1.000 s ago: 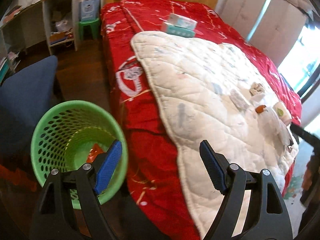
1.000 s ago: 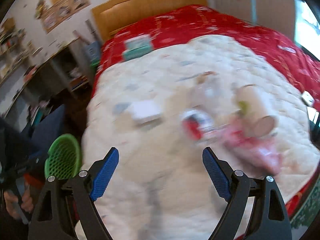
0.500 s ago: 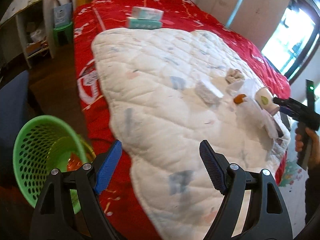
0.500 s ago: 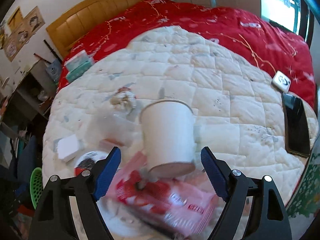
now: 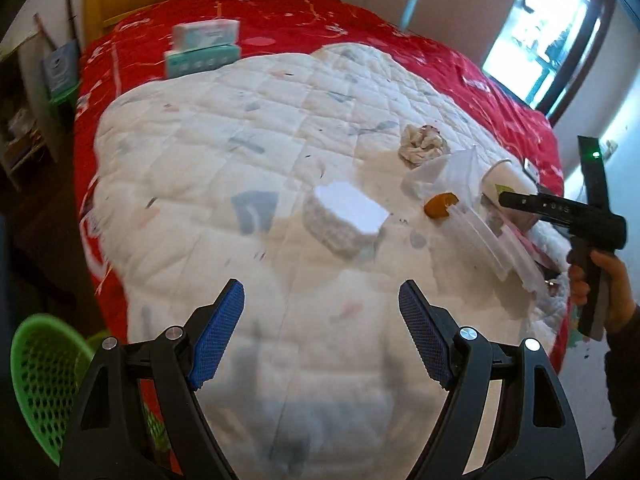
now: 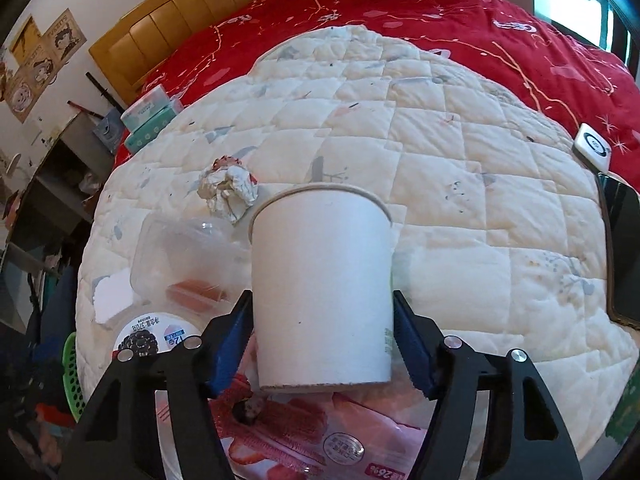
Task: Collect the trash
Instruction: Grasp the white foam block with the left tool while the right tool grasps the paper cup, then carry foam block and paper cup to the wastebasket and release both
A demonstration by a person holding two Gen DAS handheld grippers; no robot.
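Note:
Trash lies on a white quilt (image 5: 224, 152) on the bed. A white paper cup (image 6: 320, 288) lies on its side between the fingers of my right gripper (image 6: 322, 344), which is open around it; the blue pads stand at its sides. Near it are a crumpled tissue (image 6: 228, 194), a clear plastic container (image 6: 184, 256), a round lid (image 6: 150, 336) and a pink wrapper (image 6: 304, 436). My left gripper (image 5: 320, 340) is open and empty over the quilt, short of a white foam piece (image 5: 344, 218). The green bin (image 5: 40, 376) is at lower left.
Tissue boxes (image 5: 202, 50) sit at the head of the red bedspread (image 5: 360, 20). A dark phone (image 6: 624, 252) and a small white device (image 6: 592, 148) lie at the quilt's right edge. A desk and shelves (image 6: 52, 168) stand left of the bed.
My right gripper has moved in until the cup lies between its fingers. My left gripper has swung from the green bin towards the trash on the quilt.

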